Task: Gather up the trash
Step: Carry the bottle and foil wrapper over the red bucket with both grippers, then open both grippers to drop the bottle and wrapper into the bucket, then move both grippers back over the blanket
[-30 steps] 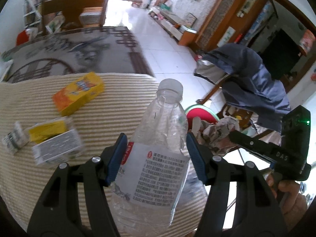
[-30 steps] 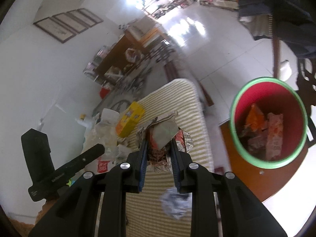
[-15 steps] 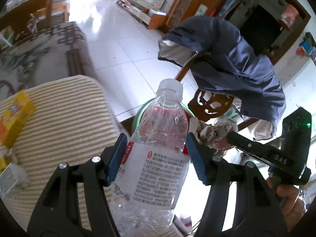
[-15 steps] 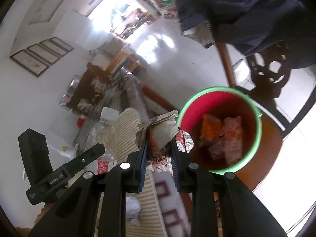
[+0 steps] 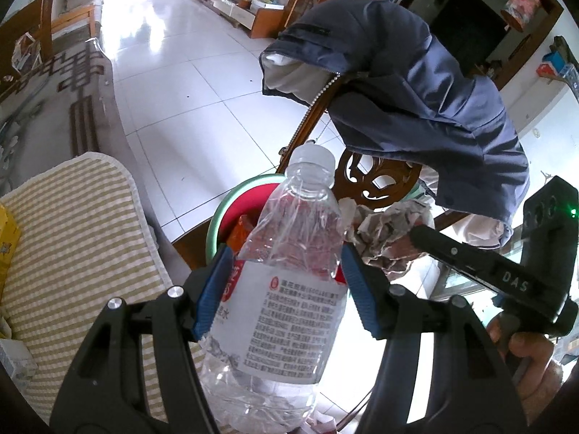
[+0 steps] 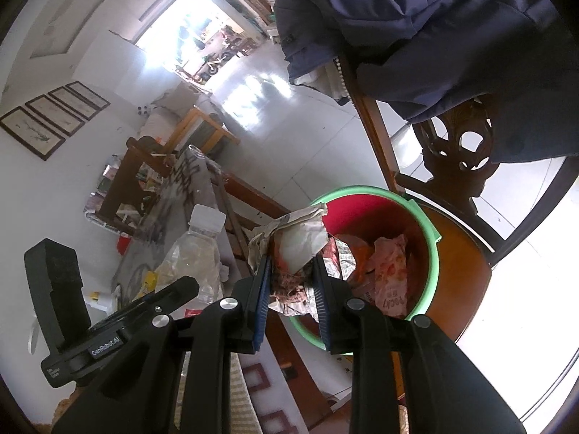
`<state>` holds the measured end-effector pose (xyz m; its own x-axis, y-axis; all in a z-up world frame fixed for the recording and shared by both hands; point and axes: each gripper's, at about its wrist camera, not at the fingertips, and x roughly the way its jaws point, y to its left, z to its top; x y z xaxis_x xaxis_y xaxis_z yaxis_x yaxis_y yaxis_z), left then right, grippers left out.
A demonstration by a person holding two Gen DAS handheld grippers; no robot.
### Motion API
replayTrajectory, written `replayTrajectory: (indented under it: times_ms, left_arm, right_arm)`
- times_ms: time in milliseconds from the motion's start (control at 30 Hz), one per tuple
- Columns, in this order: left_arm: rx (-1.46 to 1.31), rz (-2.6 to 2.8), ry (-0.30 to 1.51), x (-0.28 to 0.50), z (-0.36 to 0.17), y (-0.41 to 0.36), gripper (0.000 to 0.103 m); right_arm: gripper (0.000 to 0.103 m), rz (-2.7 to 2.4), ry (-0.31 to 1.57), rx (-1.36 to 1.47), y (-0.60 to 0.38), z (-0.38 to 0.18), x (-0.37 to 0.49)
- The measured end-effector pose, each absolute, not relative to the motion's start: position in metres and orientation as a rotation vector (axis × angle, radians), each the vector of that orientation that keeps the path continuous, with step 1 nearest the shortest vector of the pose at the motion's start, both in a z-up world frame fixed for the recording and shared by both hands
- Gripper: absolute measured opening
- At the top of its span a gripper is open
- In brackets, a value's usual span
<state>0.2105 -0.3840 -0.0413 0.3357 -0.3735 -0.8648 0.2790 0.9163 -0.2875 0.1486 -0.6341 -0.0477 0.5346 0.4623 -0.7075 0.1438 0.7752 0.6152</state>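
My left gripper (image 5: 286, 253) is shut on a clear empty plastic bottle (image 5: 289, 289) with a white label, held upright just in front of a red bucket with a green rim (image 5: 224, 209). In the right wrist view my right gripper (image 6: 291, 264) holds a wad of crumpled printed paper (image 6: 300, 235) over the near edge of the bucket (image 6: 430, 238). Its jaws are opening, and the wad still fills the gap and touches both pads. Orange and pink wrappers (image 6: 391, 271) lie inside the bucket. The bottle (image 6: 195, 253) shows to the left of the wad.
The bucket stands on the seat of a carved wooden chair (image 6: 459, 253), whose back carries a blue jacket (image 5: 416, 90). A table under a yellow-striped cloth (image 5: 72, 235) lies to the left, with a yellow box (image 5: 7, 242) at its edge. White tiled floor lies beyond.
Both grippers have swung from over the striped table to the red bucket, carrying the bottle and the paper wad. The right pads now stand slightly wider around the wad.
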Motion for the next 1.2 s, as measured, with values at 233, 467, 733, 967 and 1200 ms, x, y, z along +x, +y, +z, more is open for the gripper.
replayTrajectory:
  times_ms: [233, 467, 733, 967, 1200]
  left_arm:
    - [-0.123, -0.414, 1.117, 0.214, -0.032, -0.38, 0.081]
    - [-0.092, -0.376, 1.067, 0.192, -0.015, -0.364, 0.081]
    - [-0.133, -0.292, 1.035, 0.163, -0.001, -0.319, 0.081]
    - [-0.156, -0.223, 1.035, 0.133, -0.002, -0.265, 0.083]
    - [-0.198, -0.114, 1.042, 0.108, -0.009, -0.189, 0.083]
  right_arm:
    - [0.054, 0.181, 0.982, 0.717, -0.638, -0.05, 0.154]
    - [0.054, 0.199, 0.998, 0.682, -0.622, -0.048, 0.151]
    - [0.055, 0.247, 1.039, 0.656, -0.584, -0.047, 0.143]
    - [0.055, 0.301, 1.071, 0.614, -0.538, -0.045, 0.138]
    - [0.056, 0.354, 1.102, 0.557, -0.474, -0.039, 0.128]
